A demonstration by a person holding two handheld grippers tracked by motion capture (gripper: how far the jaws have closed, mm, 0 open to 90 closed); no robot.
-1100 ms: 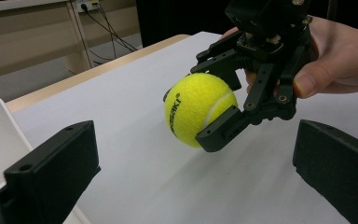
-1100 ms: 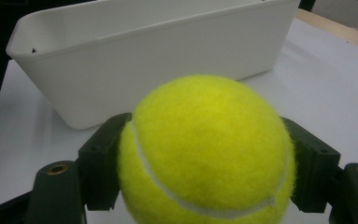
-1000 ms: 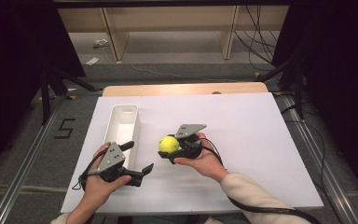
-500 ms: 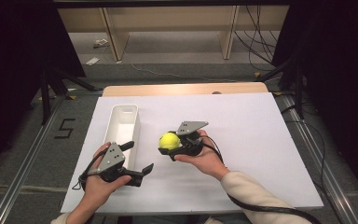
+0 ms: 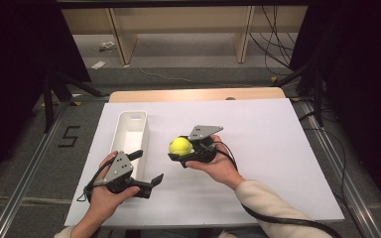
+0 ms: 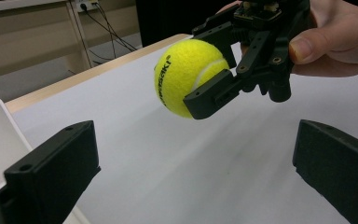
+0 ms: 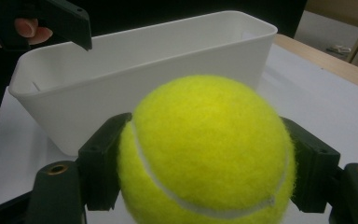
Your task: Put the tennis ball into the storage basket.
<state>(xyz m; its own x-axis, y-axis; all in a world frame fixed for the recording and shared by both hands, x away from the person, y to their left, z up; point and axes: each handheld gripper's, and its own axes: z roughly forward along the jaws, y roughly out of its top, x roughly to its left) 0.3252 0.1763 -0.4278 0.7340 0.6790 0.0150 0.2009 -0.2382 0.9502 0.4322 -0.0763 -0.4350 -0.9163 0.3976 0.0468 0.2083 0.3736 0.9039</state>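
Table [image 5: 278,148] unchanged (tennis ball [image 5: 180,146] still gripped).

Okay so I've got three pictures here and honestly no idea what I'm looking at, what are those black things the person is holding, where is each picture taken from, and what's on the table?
There is no robot here: a person holds a hand-operated pair of tongs in each hand. The wide picture comes from a camera above the table, looking forward and down, with the person's arms entering from the bottom. The other two pictures come from small cameras riding on the tongs themselves, looking along their black jaws.

On the white table stands a long white bin, apparently empty. The right tongs are closed on a yellow tennis ball, lifted off the table just beside the bin; their own camera shows the ball up close with the bin behind it. The left tongs are open and hold nothing; their camera looks across at the ball.
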